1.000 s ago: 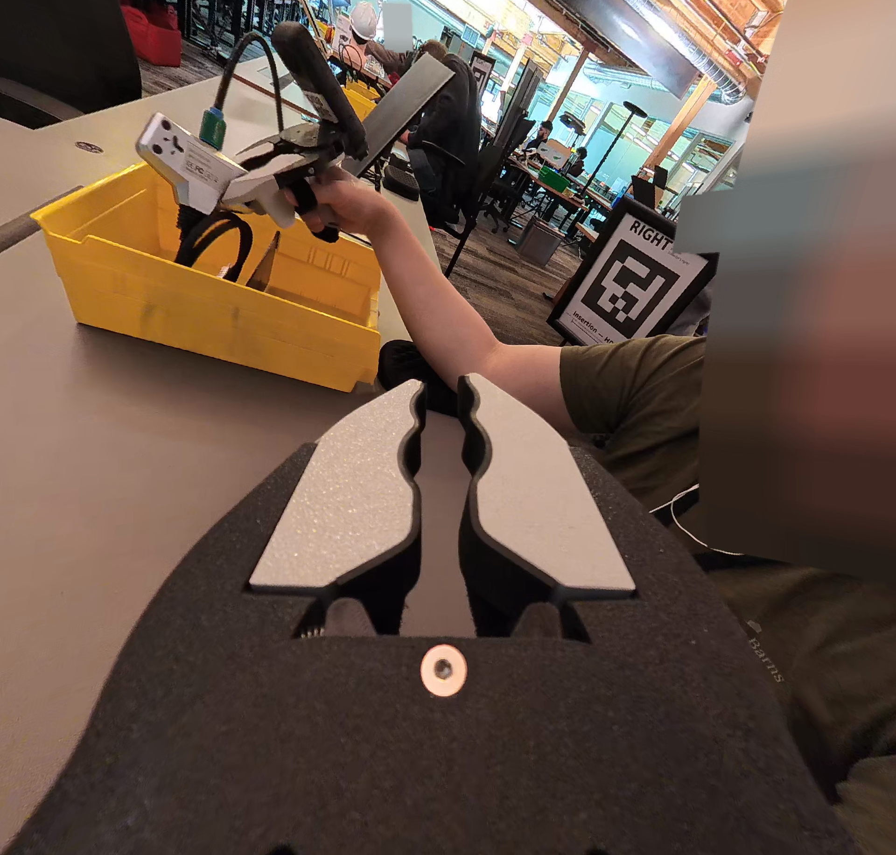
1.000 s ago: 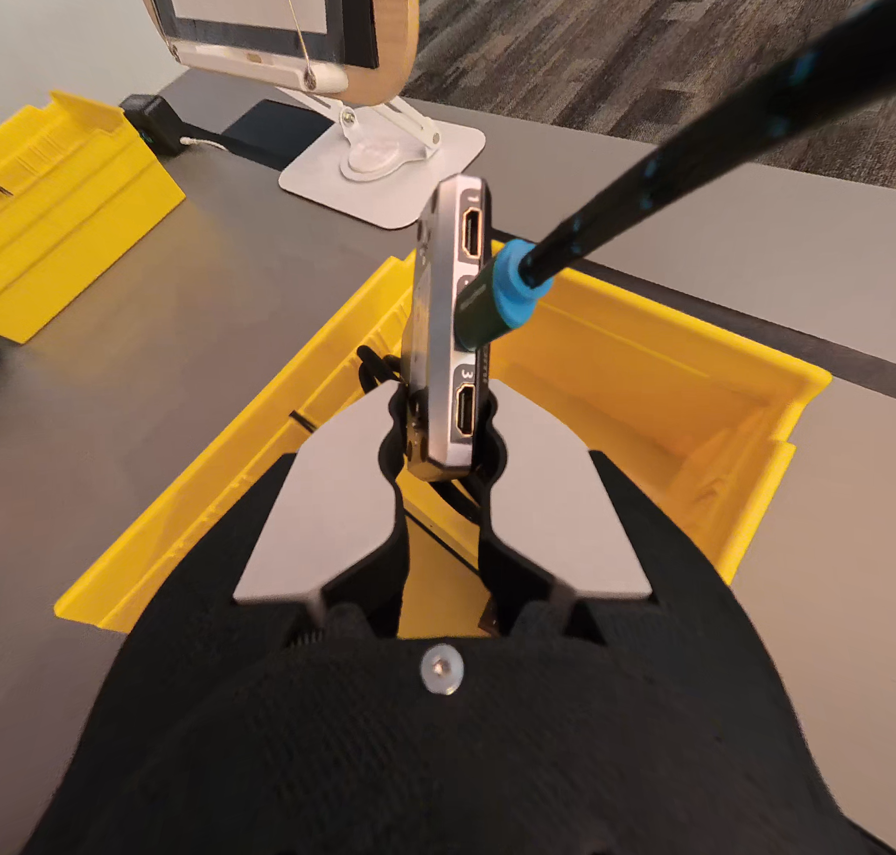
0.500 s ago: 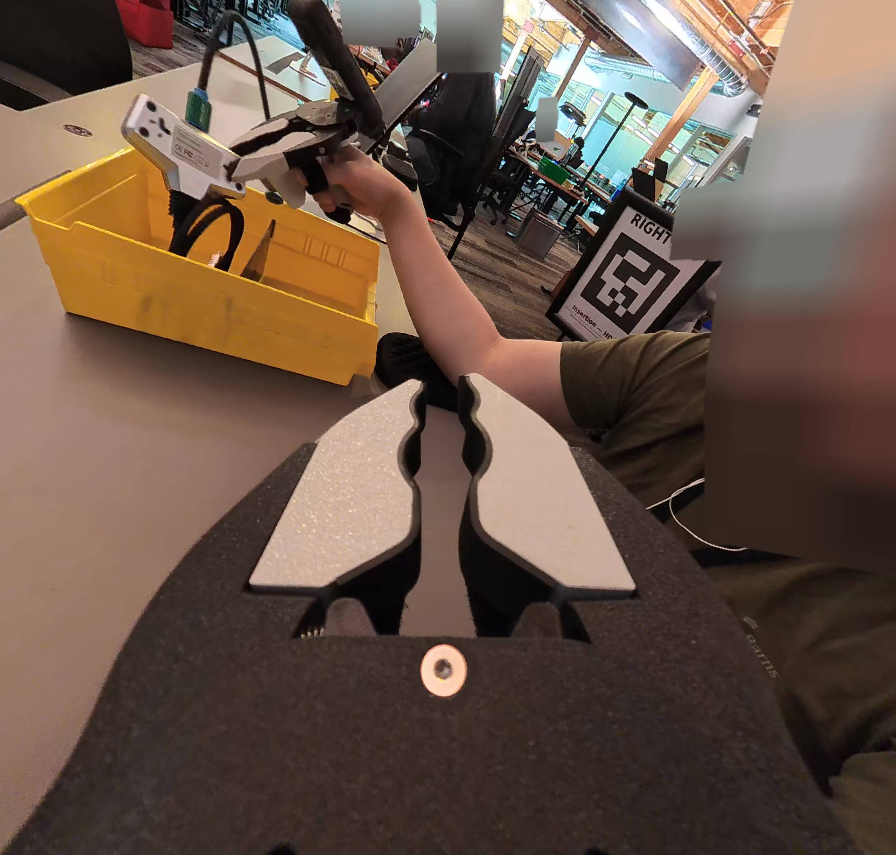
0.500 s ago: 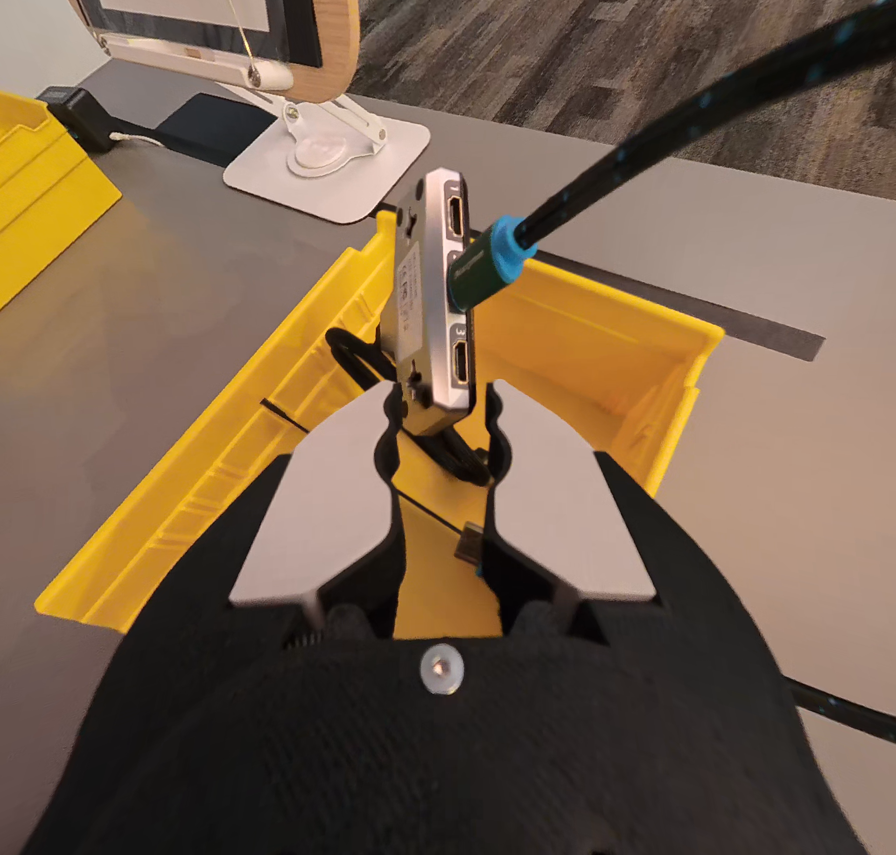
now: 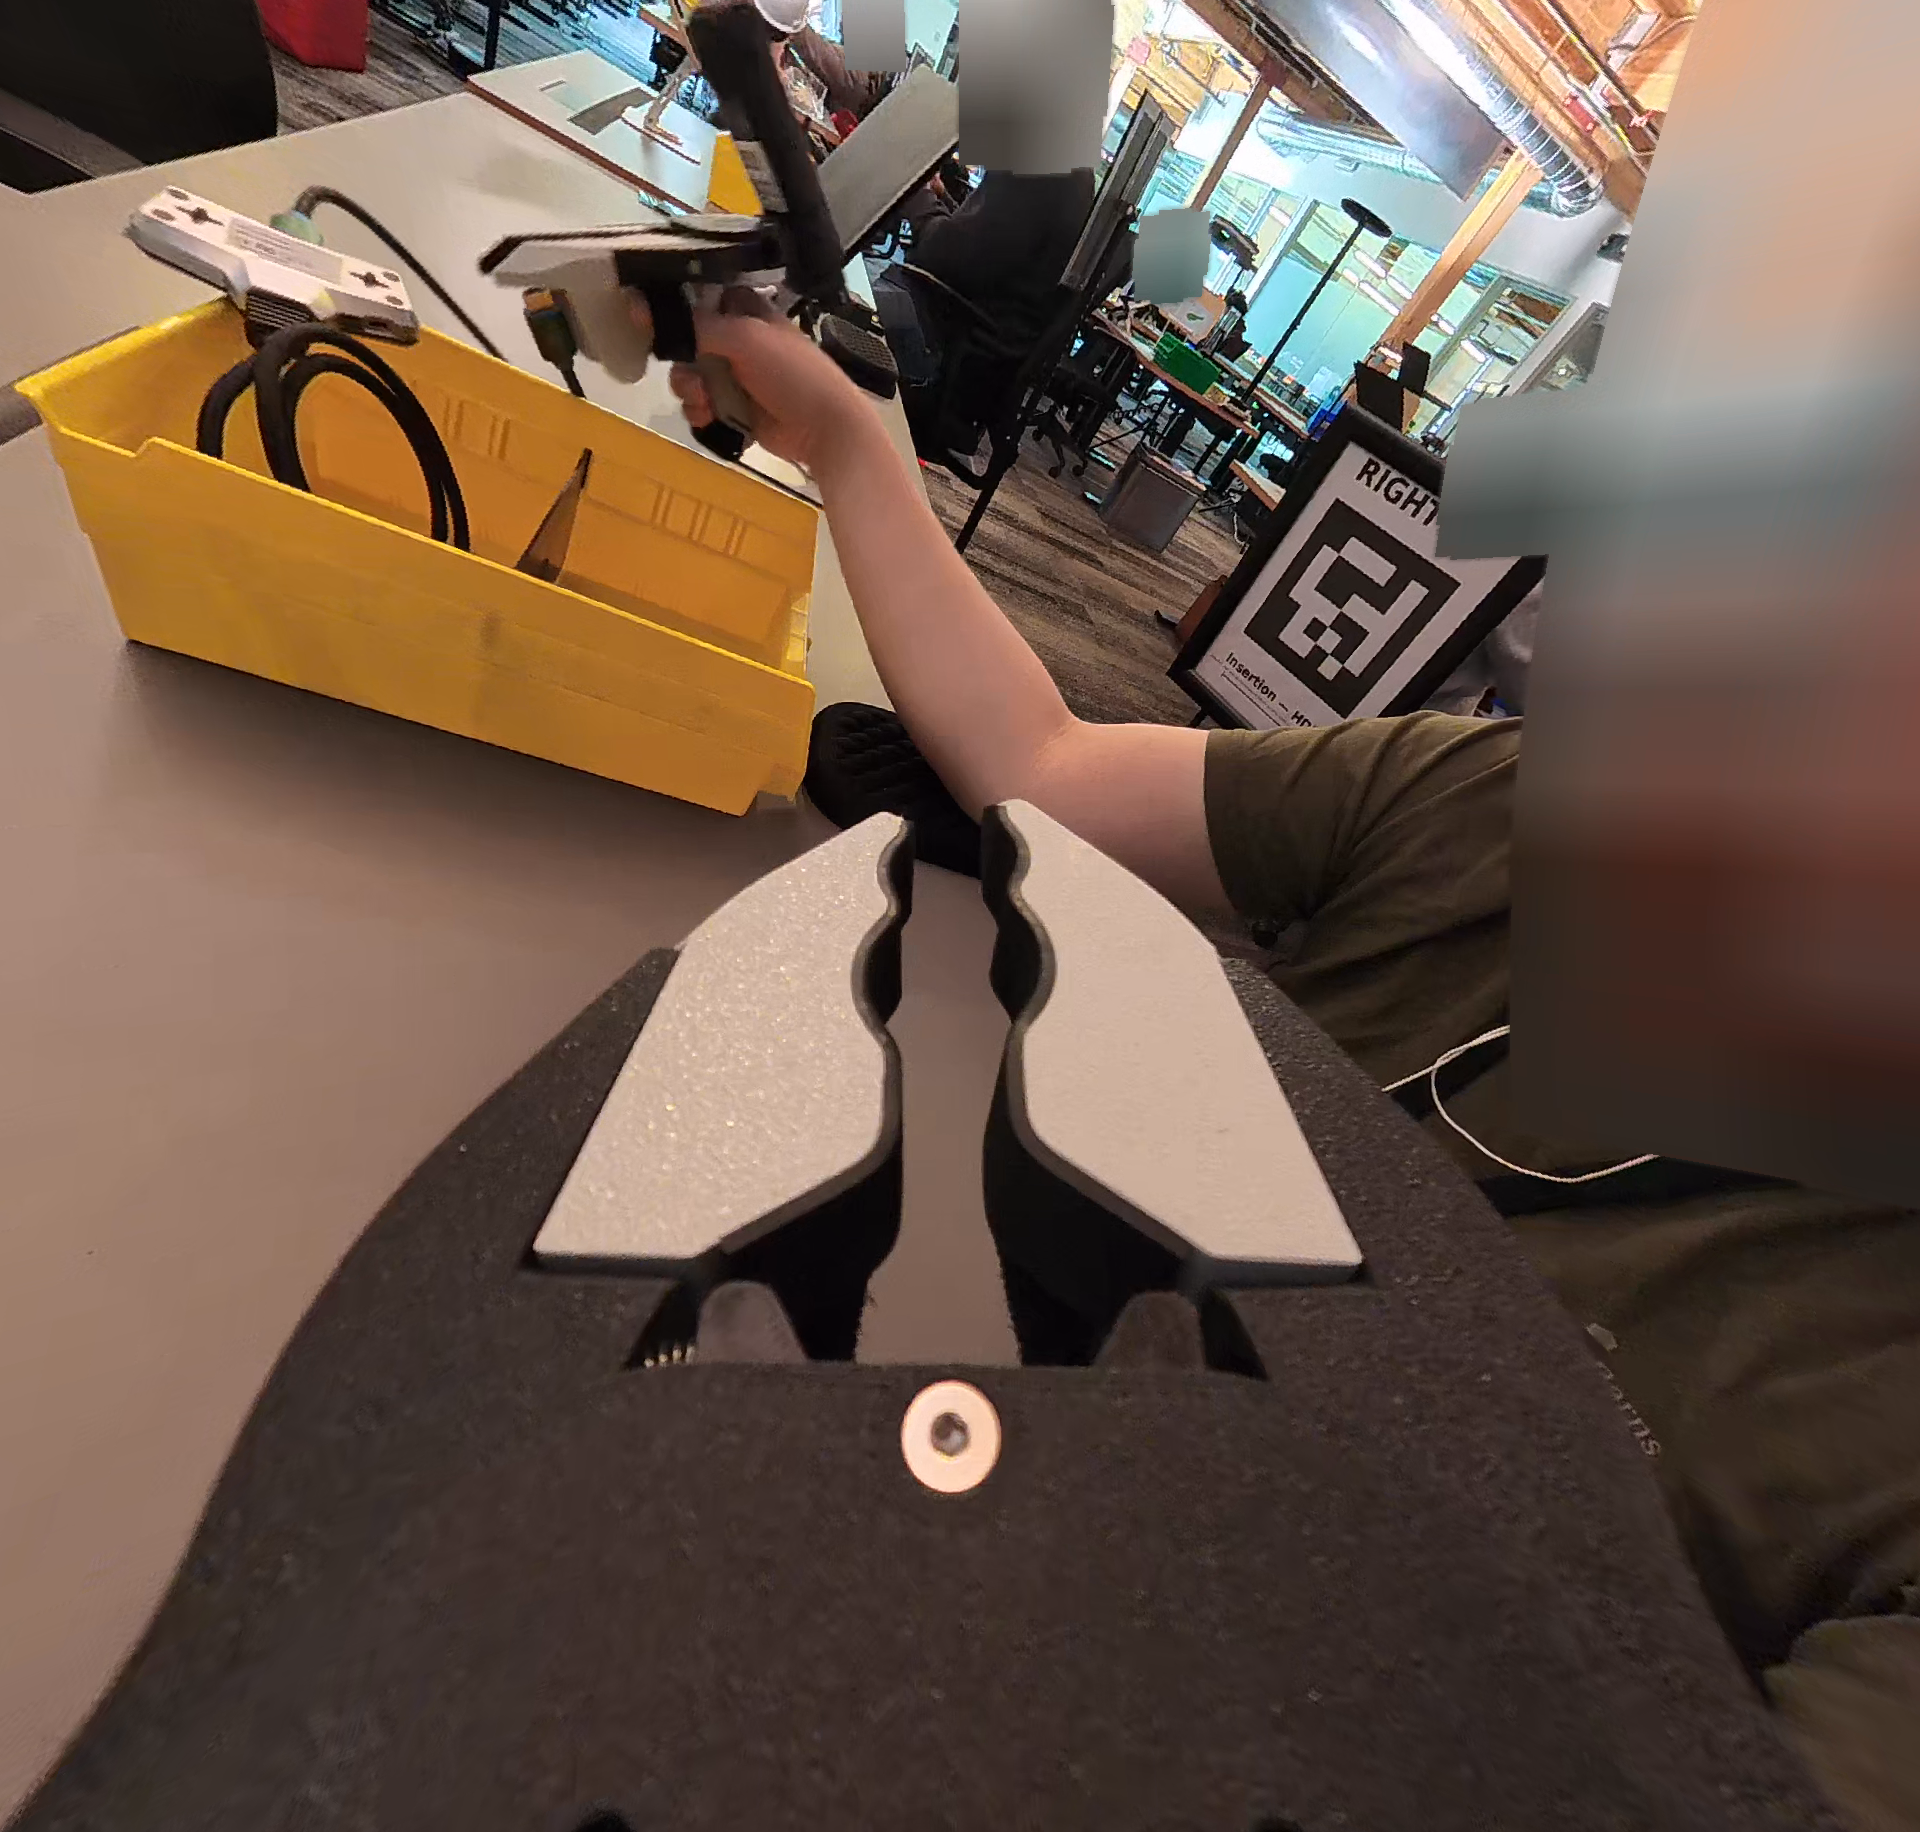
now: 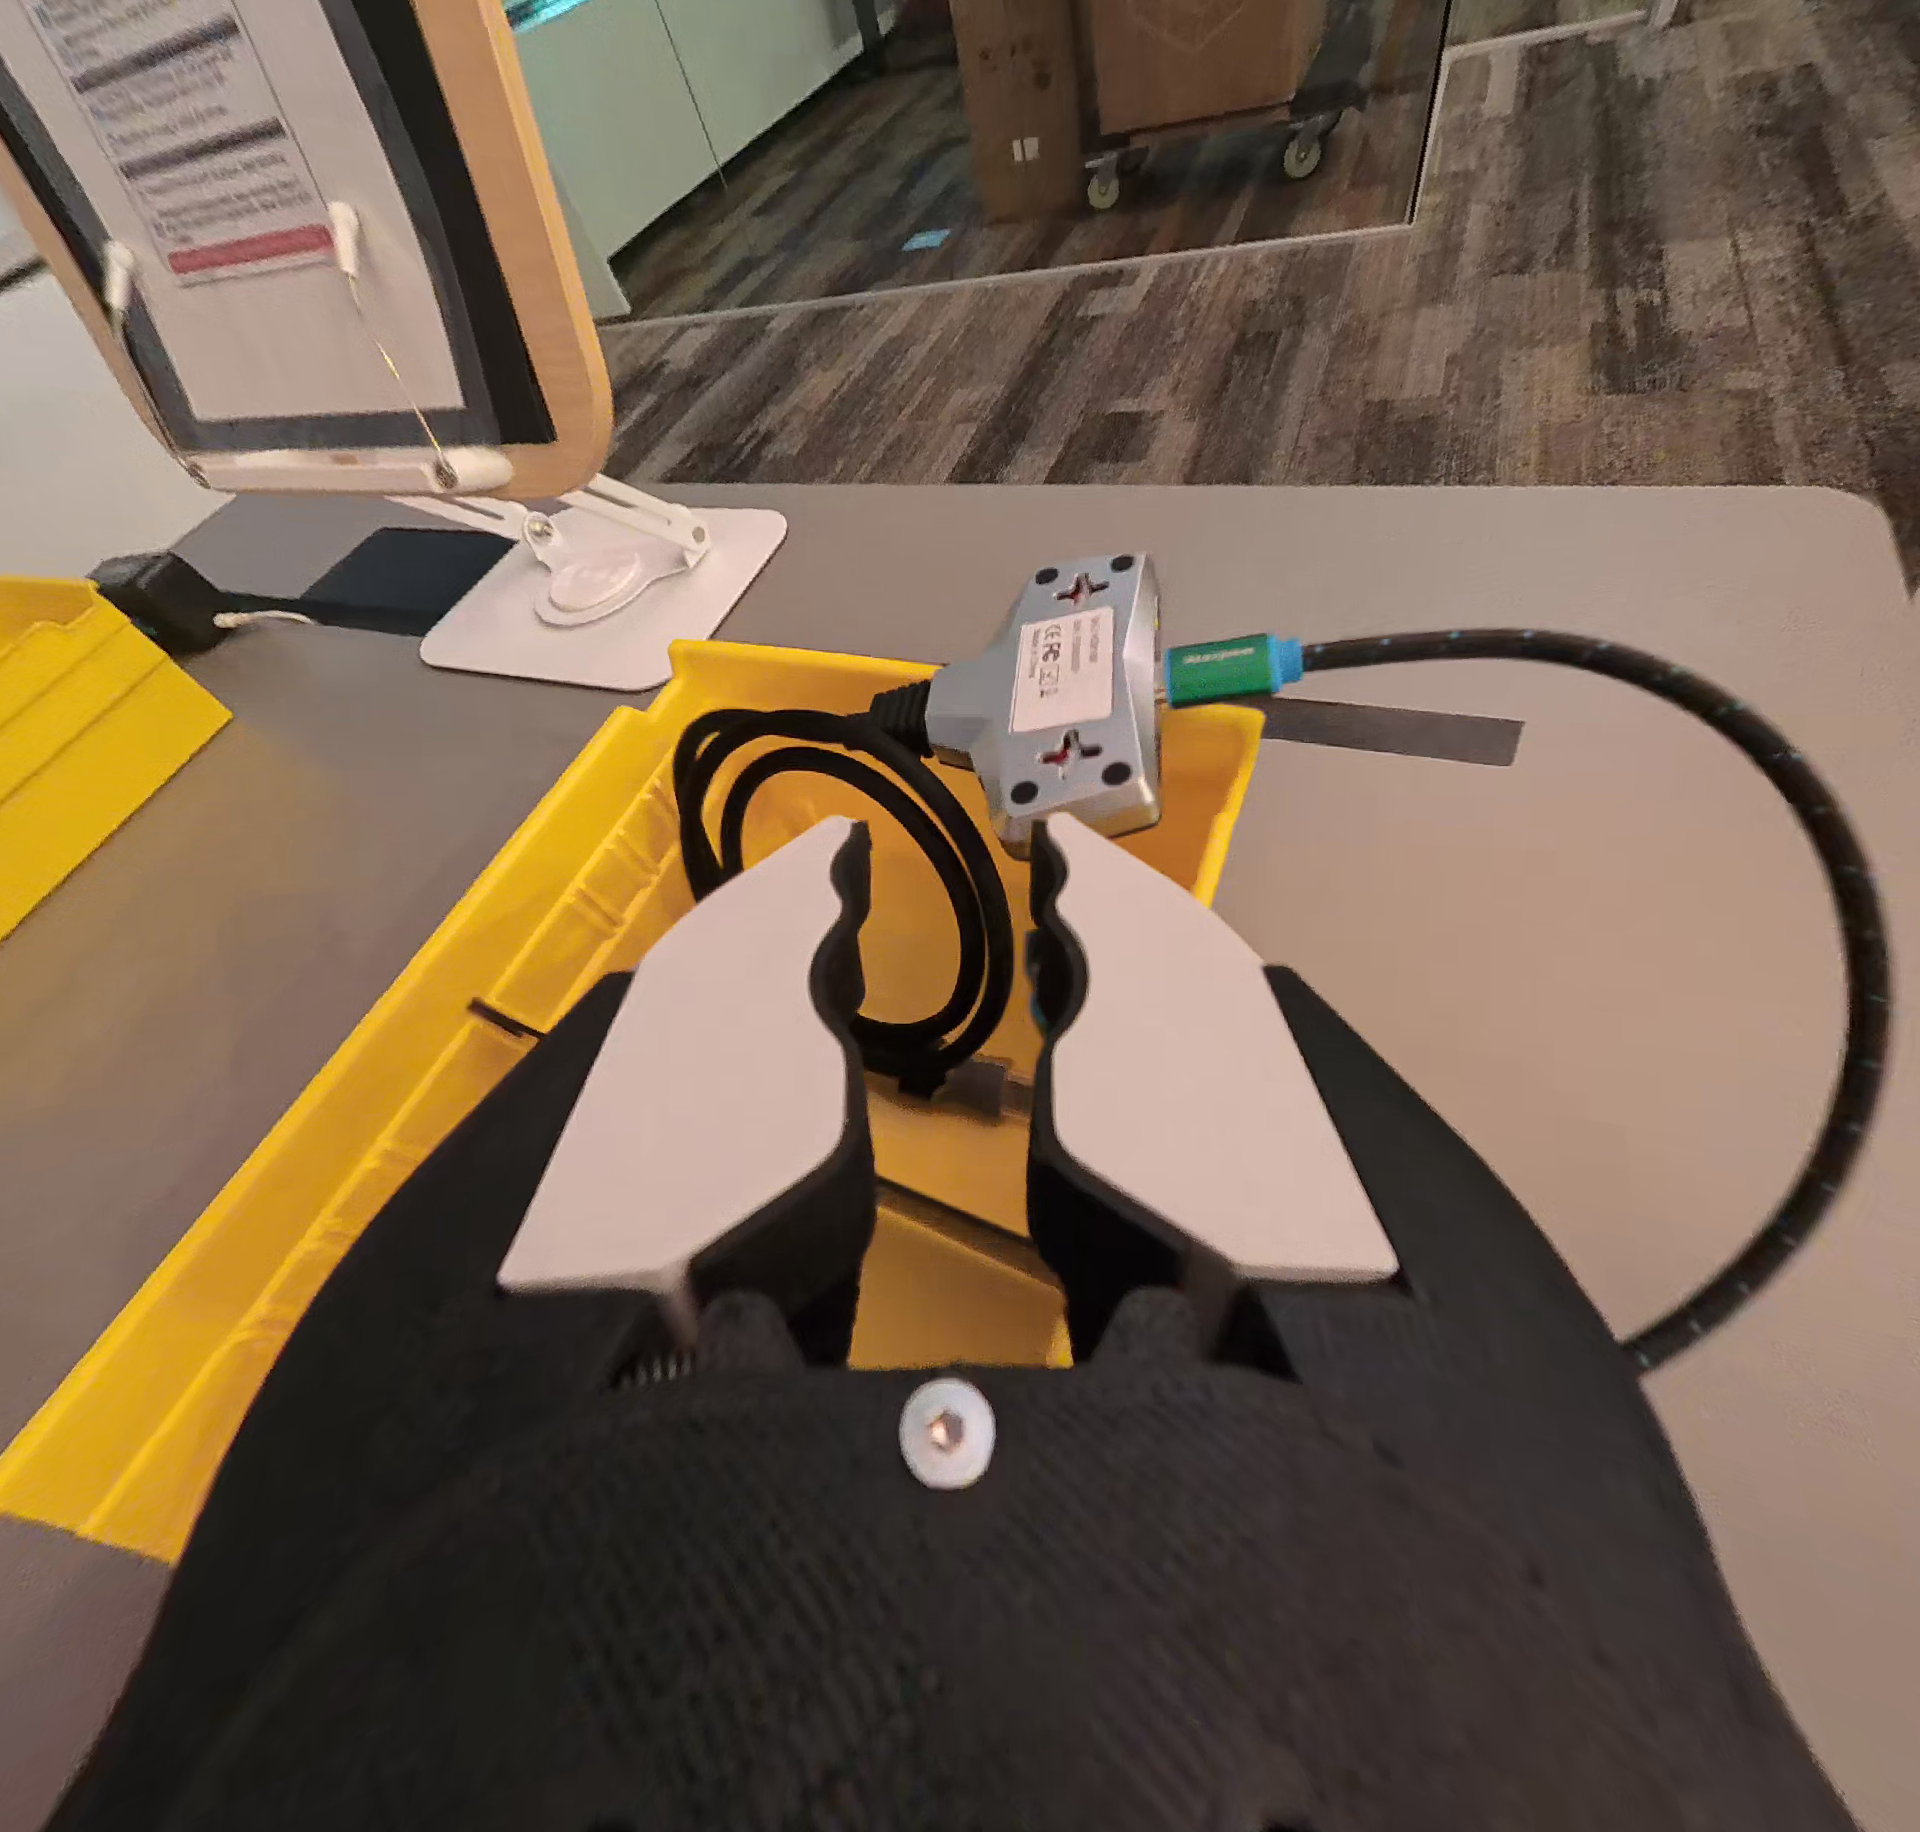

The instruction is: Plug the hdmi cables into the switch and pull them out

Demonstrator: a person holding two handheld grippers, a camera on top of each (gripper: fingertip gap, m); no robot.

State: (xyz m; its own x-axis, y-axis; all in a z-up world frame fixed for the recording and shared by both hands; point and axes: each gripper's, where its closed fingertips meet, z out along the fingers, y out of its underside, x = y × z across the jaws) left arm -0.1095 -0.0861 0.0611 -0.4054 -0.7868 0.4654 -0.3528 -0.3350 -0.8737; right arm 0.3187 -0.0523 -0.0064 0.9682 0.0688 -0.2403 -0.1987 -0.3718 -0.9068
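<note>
Grey and bare, the worktop (image 6: 1558, 1003) carried a yellow bin (image 6: 436, 1055) near your right side, and that bin serves as the landmark. Your right gripper (image 6: 945, 847) hung over the bin's near half with its jaws parted and nothing between them, having let go of the switch (image 6: 1070, 702). The switch lay label side up across the bin's far rim, its own black lead (image 6: 831, 878) coiled down inside the bin, probably so the slack stayed contained. A green-shelled HDMI plug (image 6: 1231, 668) was seated in the switch's side facing away from the bin, and its braided cable (image 6: 1839, 951) looped out over the worktop beyond the bin's right wall. Your left gripper (image 5: 948, 837) rested well clear of the bin, nearer your body, jaws only slightly apart and holding nothing; I judge it was waiting to pull that plug.
</note>
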